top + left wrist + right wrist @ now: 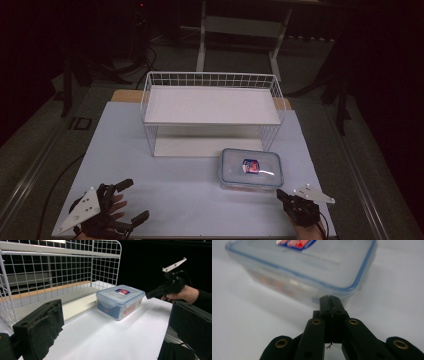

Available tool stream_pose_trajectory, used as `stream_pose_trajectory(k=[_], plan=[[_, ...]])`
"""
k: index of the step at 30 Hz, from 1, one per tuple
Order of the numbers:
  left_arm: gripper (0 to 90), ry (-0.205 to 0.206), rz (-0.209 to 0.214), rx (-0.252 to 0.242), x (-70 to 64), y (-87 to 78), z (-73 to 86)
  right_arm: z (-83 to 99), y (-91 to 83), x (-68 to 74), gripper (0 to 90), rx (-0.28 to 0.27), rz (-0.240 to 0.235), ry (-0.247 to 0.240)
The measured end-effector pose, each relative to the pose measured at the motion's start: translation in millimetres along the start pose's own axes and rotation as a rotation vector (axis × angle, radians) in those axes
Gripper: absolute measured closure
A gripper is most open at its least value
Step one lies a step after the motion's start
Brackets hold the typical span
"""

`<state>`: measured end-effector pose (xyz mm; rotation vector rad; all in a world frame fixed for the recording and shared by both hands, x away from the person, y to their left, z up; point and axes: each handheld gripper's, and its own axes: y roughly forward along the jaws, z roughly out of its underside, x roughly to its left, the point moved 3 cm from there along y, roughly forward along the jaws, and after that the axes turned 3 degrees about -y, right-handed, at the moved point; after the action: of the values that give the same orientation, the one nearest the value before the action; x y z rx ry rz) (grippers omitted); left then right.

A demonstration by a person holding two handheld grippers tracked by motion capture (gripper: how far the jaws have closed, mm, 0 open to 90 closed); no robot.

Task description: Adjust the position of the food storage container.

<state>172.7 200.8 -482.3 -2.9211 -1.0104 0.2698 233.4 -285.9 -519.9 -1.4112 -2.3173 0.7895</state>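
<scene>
My right tongs (329, 298) are pressed together, tips just short of the lidded container (251, 169); my left tongs (129, 200) gape wide, well apart from it.

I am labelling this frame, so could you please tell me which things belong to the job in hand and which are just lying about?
In the job:
right gripper, shut, tips at the container
lidded plastic container

Lying about:
left gripper, open
wire rack

Your left gripper (134, 200): black jaws with worn fabric pads, grey three-cornered plate on top. Your right gripper (329, 298): black linkage arms, brass-coloured rivets, same grey plate. You wear a dark sleeve (203, 298).
</scene>
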Motion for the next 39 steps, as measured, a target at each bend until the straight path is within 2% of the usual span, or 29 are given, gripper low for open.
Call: stream_pose_trajectory(k=[3, 4, 7, 9, 14, 15, 18, 21, 22, 26, 27, 31, 39], plan=[[0.0, 0.000, -0.002, 0.000, 0.4, -0.2, 0.3, -10.5, -10.0, -10.5, 90.0, -0.046, 0.041, -0.016], [0.0, 0.000, -0.003, 0.001, 0.6, -0.2, 0.4, -13.8, -10.7, -17.1, 90.0, -0.051, 0.069, -0.025], [0.0, 0.000, -0.004, 0.001, 0.6, 0.2, 0.5, -14.6, -0.1, -35.6, 90.0, -0.031, 0.095, 0.002], [0.0, 0.002, -0.004, 0.003, 0.0, 0.1, 0.6, -10.9, 13.9, -47.1, 90.0, -0.008, 0.088, 0.030], [0.0, 0.000, -0.003, 0.004, -0.1, 0.9, 1.2, -5.4, 36.8, -56.3, 90.0, 0.009, 0.036, 0.058], [0.0, -0.001, -0.004, 0.009, 0.0, 1.6, 1.8, -3.1, 49.5, -55.9, 90.0, 0.020, -0.002, 0.066], [0.0, -0.003, -0.003, 0.009, -0.3, 1.8, 2.1, -2.4, 60.5, -52.6, 90.0, 0.040, -0.034, 0.053], [0.0, -0.002, -0.003, 0.010, -0.2, 1.8, 2.1, -2.2, 62.7, -52.4, 90.0, 0.041, -0.030, 0.053], [0.0, -0.003, -0.003, 0.010, 0.2, 2.0, 2.2, -3.8, 65.4, -52.7, 90.0, 0.037, -0.049, 0.065], [0.0, -0.004, -0.001, 0.010, 0.2, 2.4, 2.3, -5.9, 67.8, -49.0, 90.0, 0.039, -0.059, 0.051], [0.0, -0.002, 0.000, 0.009, 0.1, 2.5, 2.2, -9.2, 71.2, -43.2, 90.0, 0.046, -0.075, 0.032], [0.0, -0.004, 0.002, 0.008, -0.3, 2.1, 2.0, -13.6, 76.2, -36.6, 90.0, 0.049, -0.093, 0.020], [0.0, -0.006, 0.004, 0.009, -0.1, 2.1, 2.1, -22.7, 86.6, -25.1, 90.0, 0.057, -0.106, -0.017]])
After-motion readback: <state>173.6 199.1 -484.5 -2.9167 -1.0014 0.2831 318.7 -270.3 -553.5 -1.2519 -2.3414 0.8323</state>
